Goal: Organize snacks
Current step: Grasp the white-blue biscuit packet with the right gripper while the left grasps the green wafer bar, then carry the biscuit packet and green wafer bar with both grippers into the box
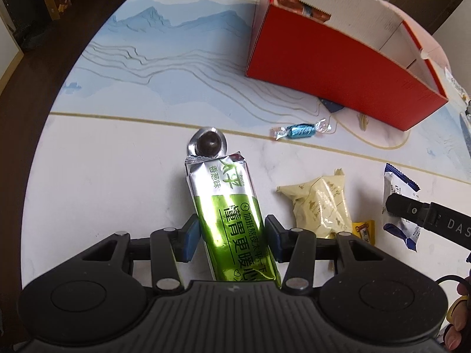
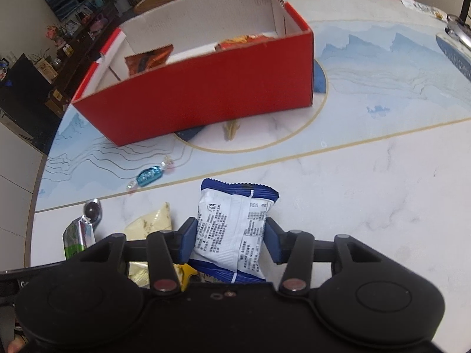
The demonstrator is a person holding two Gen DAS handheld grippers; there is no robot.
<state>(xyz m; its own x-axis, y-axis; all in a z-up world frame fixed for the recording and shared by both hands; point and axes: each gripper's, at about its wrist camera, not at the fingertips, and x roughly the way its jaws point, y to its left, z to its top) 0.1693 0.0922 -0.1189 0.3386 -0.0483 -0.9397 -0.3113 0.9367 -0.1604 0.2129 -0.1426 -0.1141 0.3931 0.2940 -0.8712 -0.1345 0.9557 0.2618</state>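
A long foil packet [image 1: 232, 220] is held between the pads of the left tongs [image 1: 231, 235]. A small pouch [image 2: 232, 232] is gripped in the right tongs [image 2: 231, 241]. Beyond both tongs a cardboard box [image 1: 338, 70] is set on the tabletop [image 1: 117, 176], with what seem to be packets inside. Between box and tongs a wrapped candy [image 1: 300, 131] is laid. Right of the left tongs a crumpled packet [image 1: 321, 206] is placed.
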